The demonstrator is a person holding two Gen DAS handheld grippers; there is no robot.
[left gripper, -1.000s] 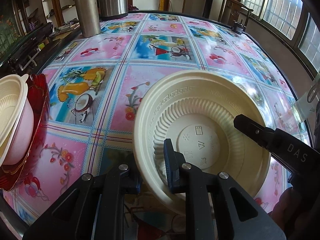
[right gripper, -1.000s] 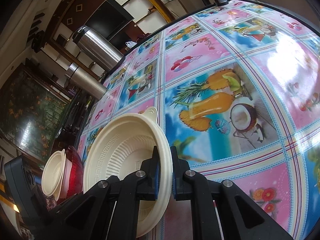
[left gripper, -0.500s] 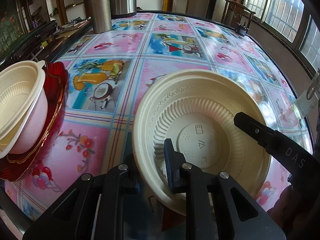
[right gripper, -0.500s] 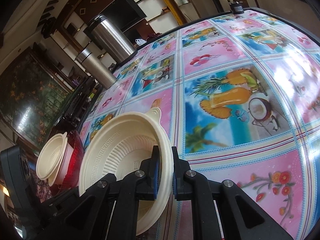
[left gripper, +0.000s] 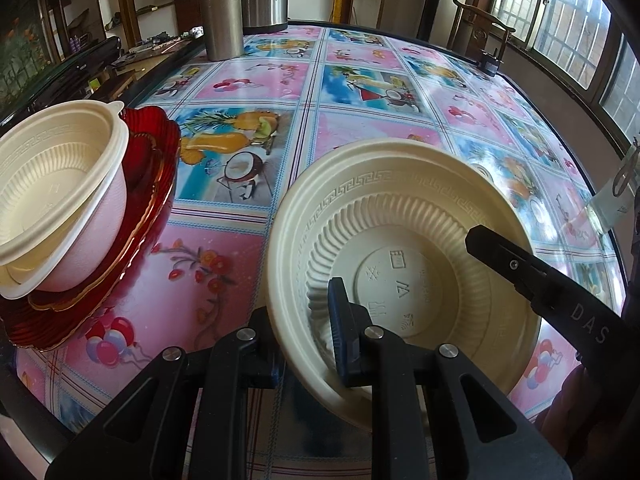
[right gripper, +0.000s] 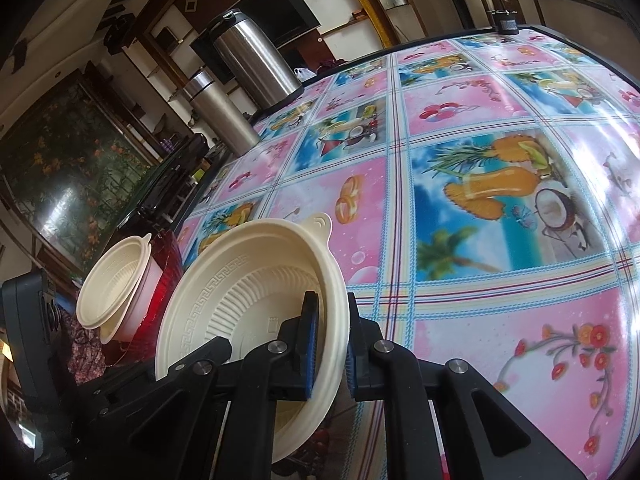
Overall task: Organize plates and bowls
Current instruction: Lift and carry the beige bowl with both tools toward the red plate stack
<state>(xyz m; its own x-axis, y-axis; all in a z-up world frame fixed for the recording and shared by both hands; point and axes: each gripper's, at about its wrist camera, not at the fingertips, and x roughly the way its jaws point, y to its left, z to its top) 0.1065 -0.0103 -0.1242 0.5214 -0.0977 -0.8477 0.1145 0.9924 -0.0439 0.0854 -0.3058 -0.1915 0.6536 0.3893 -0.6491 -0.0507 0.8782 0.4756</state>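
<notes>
Both wrist views sit close, looking across the table [left gripper: 248, 272], apparently sharing one cream bowl [left gripper: 400, 248].

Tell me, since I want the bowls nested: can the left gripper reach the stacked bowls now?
Probably not: the left gripper is shut on the cream bowl, which the right gripper grips too. The stacked bowls sit unobstructed.

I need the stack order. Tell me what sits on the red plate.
On the red plate stand two cream bowls, nested one inside the other and leaning. The plate's middle is covered by them, so anything beneath the bowls cannot be seen.
</notes>
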